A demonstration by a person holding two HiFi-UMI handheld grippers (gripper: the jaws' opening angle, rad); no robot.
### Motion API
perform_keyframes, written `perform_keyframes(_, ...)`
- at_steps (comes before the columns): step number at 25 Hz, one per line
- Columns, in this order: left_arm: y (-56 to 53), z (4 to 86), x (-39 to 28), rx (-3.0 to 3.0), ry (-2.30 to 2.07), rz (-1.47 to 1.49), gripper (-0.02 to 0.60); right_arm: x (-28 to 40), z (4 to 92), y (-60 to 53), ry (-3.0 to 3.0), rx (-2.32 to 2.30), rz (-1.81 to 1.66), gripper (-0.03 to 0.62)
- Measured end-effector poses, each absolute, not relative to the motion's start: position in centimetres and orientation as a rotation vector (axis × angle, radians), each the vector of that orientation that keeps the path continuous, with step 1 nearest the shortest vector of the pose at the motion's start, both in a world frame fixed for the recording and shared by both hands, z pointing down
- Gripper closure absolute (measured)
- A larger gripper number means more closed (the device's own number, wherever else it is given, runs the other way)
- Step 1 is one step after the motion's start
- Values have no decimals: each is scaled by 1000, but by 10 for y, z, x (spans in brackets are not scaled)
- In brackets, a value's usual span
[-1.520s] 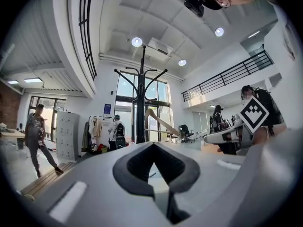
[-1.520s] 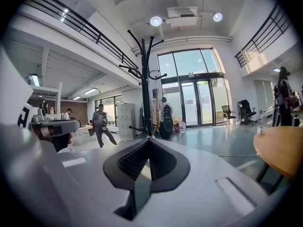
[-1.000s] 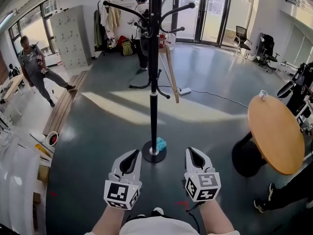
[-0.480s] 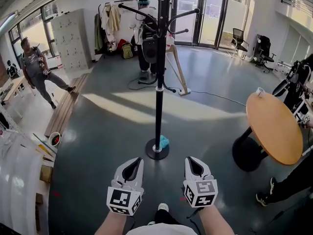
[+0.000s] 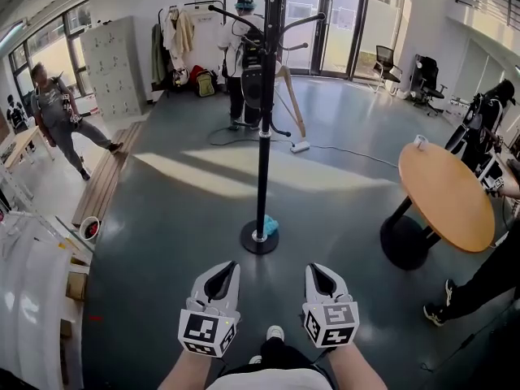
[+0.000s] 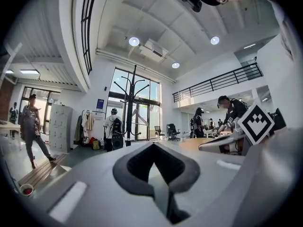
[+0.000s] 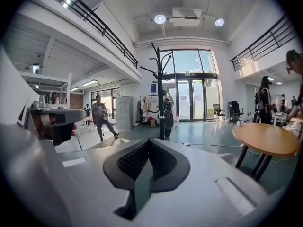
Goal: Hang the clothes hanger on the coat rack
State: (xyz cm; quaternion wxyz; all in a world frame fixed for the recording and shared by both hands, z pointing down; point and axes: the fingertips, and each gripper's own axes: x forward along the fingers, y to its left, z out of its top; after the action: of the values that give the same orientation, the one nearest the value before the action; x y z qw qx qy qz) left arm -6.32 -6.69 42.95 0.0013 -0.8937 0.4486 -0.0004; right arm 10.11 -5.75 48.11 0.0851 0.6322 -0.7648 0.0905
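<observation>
Head view, left edge of the floor [image 5: 179, 218]: a person [image 5: 55, 112] in a wide stance is recorded near a grey locker bank [image 5: 112, 65], well apart from the work. Next, the left gripper [image 5: 224, 270] is held low at the near edge of the floor. In the left gripper view its jaws are seen pressed together with nothing between them.

The coat rack [image 5: 264, 136] is found standing upright near the middle of the floor, ahead of both grippers and between their lines. Its round base lies somewhat closer to the left gripper's side. Its long axis is vertical and its hooks are carried high, well above both grippers. A light-blue object [image 5: 269, 226] is noted touching the base on the right. A pale wooden A-shaped frame [image 5: 291, 104] is seen just right of the pole; whether it stands behind the rack or hangs from it cannot be told.

The right gripper [image 5: 318, 271] is likewise closed and empty, and the rack is shown almost dead ahead in the right gripper view. A round wooden table [image 5: 447, 205] is recorded toward the right edge of the floor.

No clothes hanger is held by either gripper, and none is confirmed in any view. It is judged that the hanger must first be located and gripped. The rack is open to approach by either hand, the left marginally nearer.
</observation>
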Motion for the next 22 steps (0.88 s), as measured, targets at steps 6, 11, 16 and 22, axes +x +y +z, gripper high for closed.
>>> perform_keyframes(6,-48,428,-70,-2808,1379,7,581,86,478,-36,-2305,1888,258,568)
perform_keyframes(11,-37,422,-70,-2796,1369,9,581,81,476,-25,-2324,1873,237,568)
perform_keyframes(16,-33,418,-77,-2769,1383,25,581,68,472,-22,-2355,1830,180,569)
perform_keyframes(22,-32,415,-82,-2750,1412,33,581,65,464,-21,-2368,1832,144,569)
